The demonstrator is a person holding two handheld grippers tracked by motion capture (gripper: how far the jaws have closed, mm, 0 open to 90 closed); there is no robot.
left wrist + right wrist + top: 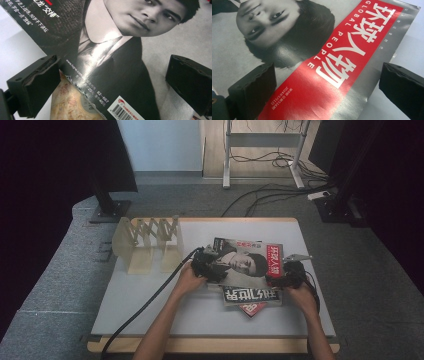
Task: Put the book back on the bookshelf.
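Note:
A magazine (245, 262) with a black-and-white portrait cover and a red title band tops a small stack in the middle of the table. My left gripper (214, 268) is at its left edge, jaws wide open. In the left gripper view the open left gripper (112, 85) straddles the cover (117, 65) near its barcode corner. My right gripper (280, 277) sits at the magazine's right edge. In the right gripper view the right gripper (324, 90) stands open over the red band (332, 72). A second magazine (250, 296) and a red corner (252, 309) stick out below.
An expandable wooden rack (150, 242) stands at the back left of the white table (150, 305). A yellowish cover (67, 105) shows under the top magazine's edge. Beyond the table are a monitor stand base (107, 212) and floor cables (280, 190).

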